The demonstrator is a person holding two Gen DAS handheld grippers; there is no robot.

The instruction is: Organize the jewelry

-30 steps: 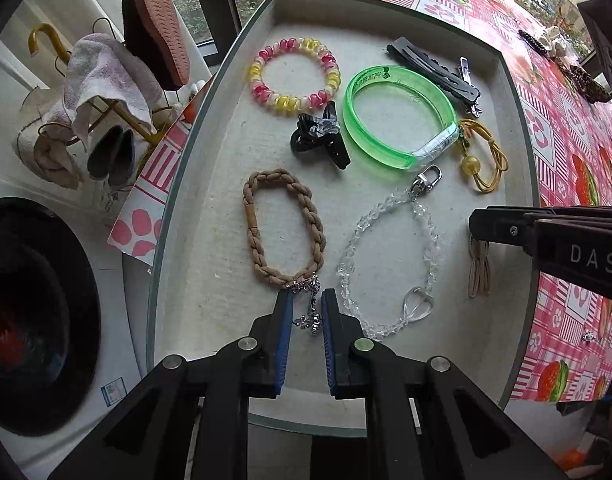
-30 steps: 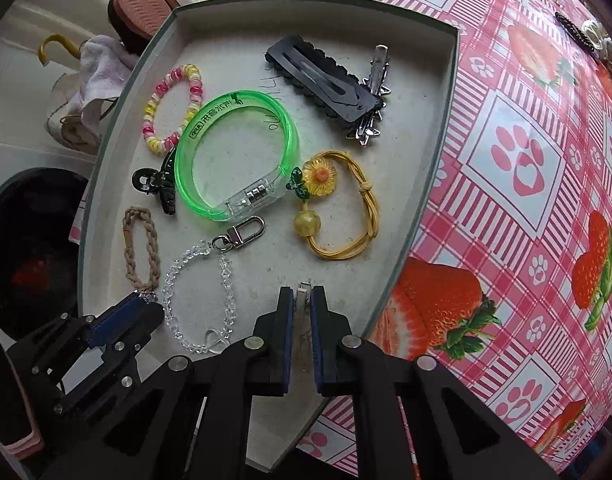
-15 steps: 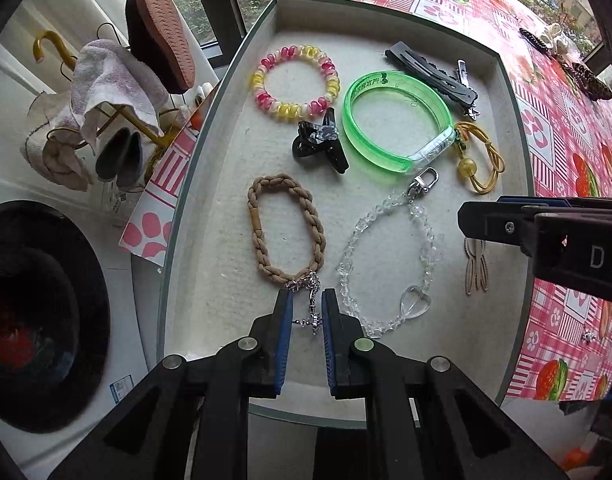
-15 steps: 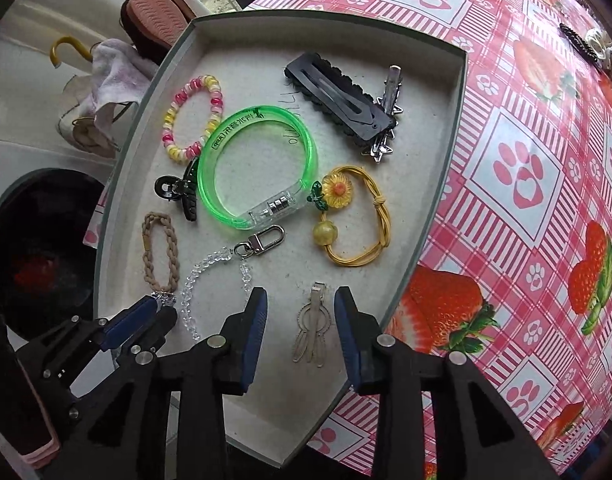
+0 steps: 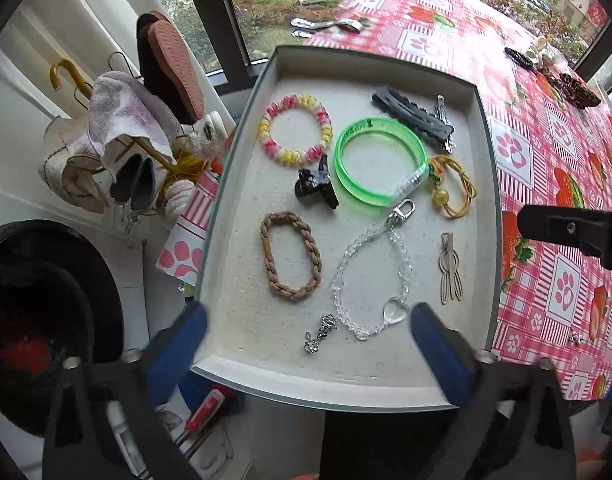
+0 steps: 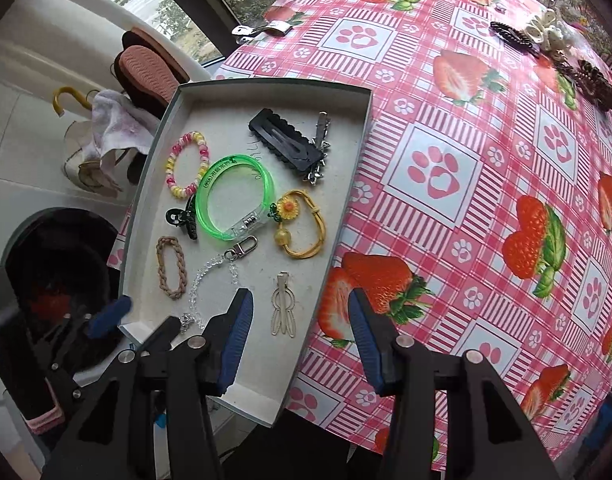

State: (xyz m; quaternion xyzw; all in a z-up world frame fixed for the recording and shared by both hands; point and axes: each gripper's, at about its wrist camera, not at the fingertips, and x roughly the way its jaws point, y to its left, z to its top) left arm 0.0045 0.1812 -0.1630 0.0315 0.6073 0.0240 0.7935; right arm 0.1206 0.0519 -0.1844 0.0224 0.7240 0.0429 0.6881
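Observation:
A grey tray [image 5: 487, 184] [image 6: 353, 184] holds jewelry: a green bangle [image 5: 379, 160] [image 6: 236, 200], a pink-yellow bead bracelet [image 5: 294, 130], a braided tan bracelet [image 5: 290, 256], a clear crystal chain [image 5: 369, 276], a yellow flower hair tie [image 5: 453, 190], a black hair clip [image 5: 411, 114], a small claw clip [image 5: 315, 186]. A silver charm [image 5: 319, 334] lies loose near the front edge. A beige clip [image 5: 449, 268] [image 6: 282, 306] lies at the tray's right. My left gripper [image 5: 306, 344] is open and empty above the charm. My right gripper [image 6: 300, 330] is open and empty above the beige clip.
The tray sits at the left edge of a table with a pink strawberry-and-paw cloth [image 6: 485, 160]. More hair accessories [image 6: 577, 68] lie at the far right of the table. A shoe rack [image 5: 146, 120] and a washing machine door [image 5: 42, 300] stand left, below the table.
Both grippers opened and pulled back and up. The left one let go of the silver charm onto the tray. The right one let go of the beige clip, which stays in the tray.

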